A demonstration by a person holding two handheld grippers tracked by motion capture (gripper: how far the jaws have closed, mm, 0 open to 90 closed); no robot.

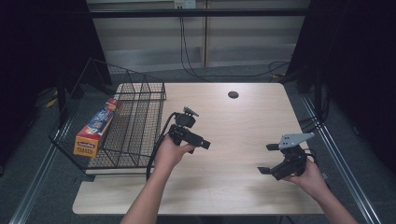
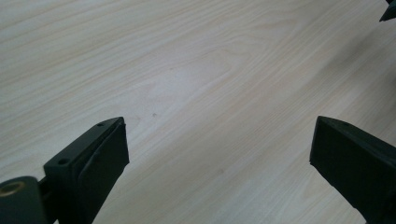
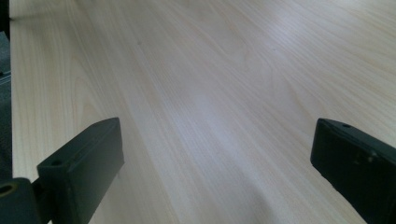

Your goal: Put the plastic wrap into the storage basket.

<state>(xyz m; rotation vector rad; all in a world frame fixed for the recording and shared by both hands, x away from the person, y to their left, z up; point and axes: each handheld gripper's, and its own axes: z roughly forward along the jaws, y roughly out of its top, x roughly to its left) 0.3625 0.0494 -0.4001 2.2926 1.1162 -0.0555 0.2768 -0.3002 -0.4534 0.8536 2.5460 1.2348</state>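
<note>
At the left of the high view I see a black wire basket [image 1: 135, 122] on the left end of the table [image 1: 233, 186]. In it lies one long orange and blue box [image 1: 96, 127], resting along the basket's left side, its near end toward the lower left of the frame.

My left claw [image 1: 204, 143] hangs just right of the basket, near the middle of the frame, over bare wood. In the left gripper view its jaws stand wide apart with nothing between them.

My right claw [image 1: 267, 158] is at the lower right of the high view, well apart from the basket. Its jaws are also spread wide and empty, over bare table in the right gripper view.
</note>
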